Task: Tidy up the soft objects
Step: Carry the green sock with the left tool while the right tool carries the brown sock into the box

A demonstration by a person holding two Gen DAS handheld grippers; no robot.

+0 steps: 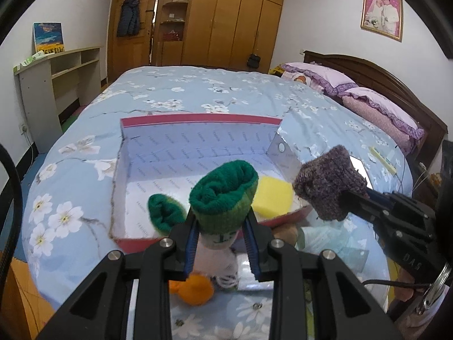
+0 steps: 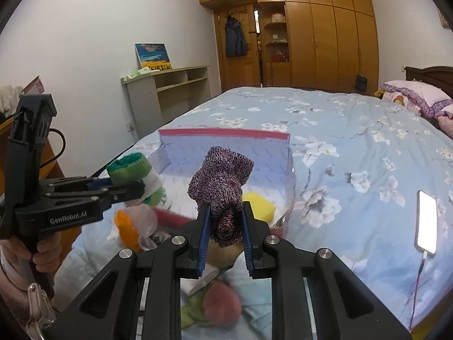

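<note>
**Two rolled socks being carried to the box**

The left gripper [image 1: 222, 223] is clamping its blue pads on a green-cuffed sock roll [image 1: 225, 195], and the right gripper [image 2: 226, 226] is pinching a purple knitted sock roll [image 2: 222, 181]. Both rolls are being held cuff-up above the near edge of the open red-rimmed box [image 1: 198, 119] on the floral bedspread [image 1: 198, 90], probably so they can drop in tidily beside the yellow sponge [image 1: 273, 197]. An orange soft item [image 1: 195, 289] is waiting on the bed below.
</note>
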